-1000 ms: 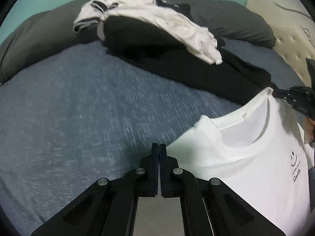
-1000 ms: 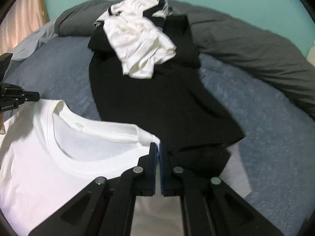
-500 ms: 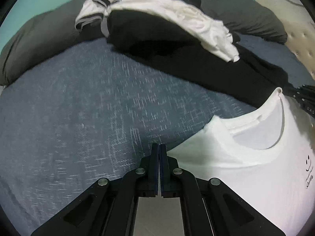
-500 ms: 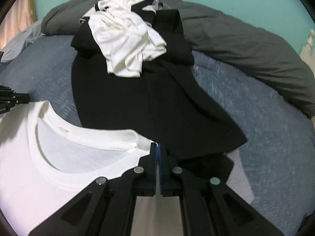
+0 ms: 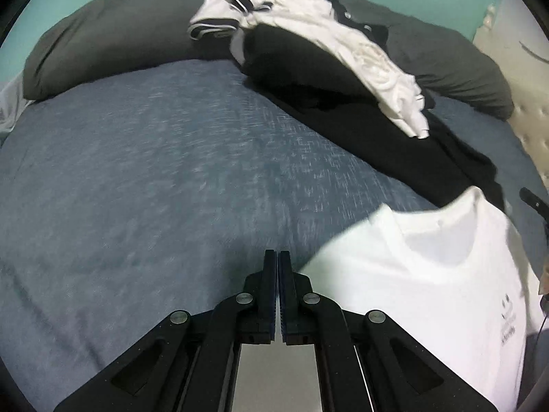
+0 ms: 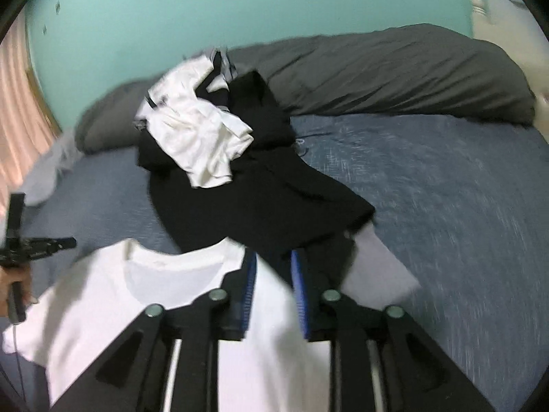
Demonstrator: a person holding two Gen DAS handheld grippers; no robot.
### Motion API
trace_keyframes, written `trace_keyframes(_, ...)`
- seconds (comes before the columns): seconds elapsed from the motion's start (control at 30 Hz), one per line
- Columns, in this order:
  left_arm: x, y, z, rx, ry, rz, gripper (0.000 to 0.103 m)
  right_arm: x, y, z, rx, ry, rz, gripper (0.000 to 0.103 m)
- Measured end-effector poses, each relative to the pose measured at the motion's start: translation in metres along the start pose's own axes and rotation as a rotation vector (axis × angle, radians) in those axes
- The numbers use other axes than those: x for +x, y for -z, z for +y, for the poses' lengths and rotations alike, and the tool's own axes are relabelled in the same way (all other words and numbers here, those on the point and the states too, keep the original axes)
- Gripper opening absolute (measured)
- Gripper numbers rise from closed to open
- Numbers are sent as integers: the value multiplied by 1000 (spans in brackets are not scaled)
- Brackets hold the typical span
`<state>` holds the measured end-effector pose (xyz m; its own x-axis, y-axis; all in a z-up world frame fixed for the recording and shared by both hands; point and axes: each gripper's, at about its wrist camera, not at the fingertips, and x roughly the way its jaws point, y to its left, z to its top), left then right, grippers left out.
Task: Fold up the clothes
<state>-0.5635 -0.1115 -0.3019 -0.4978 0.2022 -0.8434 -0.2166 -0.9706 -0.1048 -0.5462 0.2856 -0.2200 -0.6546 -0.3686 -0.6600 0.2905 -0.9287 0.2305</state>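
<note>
Room: a bed under a blue-grey cover, a long dark grey bolster along its far edge, a teal wall behind.
Waiting clothes: a crumpled white garment sits on a spread black garment at the far side of the bed, apparently parked there so the near stretch of cover stays free as a folding surface.
White T-shirt: the white T-shirt lies at the near side of the bed with its collar toward the pile and its upper edge reaching the black garment; a small dark print shows on its chest.
Left gripper: the left gripper has its fingers pressed together with nothing visible between them; the shirt's shoulder lies just beside the tips, apparently let go.
Right gripper: the right gripper is opening, its blue pads apart over the shirt's other shoulder, the cloth beneath them and not pinched.
Likely reason: both shoulders seem to have been set down so the shirt lies flat.
Step in hand: probably spreading finished, the first fold not yet begun.
</note>
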Motion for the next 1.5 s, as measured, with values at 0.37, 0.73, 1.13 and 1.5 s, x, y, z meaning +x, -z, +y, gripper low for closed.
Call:
trace_keyframes(0.37, -88, 127, 9, -75, 105, 77, 2, -107, 135, 12, 136, -99, 123, 28)
trace_keyframes(0.73, -103, 215, 10, -217, 118, 117, 2, -161, 236, 22, 299, -161, 97, 28)
trace_keyframes(1.13, -164, 275, 94, -397, -36, 59, 22, -165, 251, 41, 294, -220, 59, 31)
trace_keyframes(1.5, -237, 329, 230, -650, -207, -15, 45, -149, 249, 65, 265, -276, 54, 31)
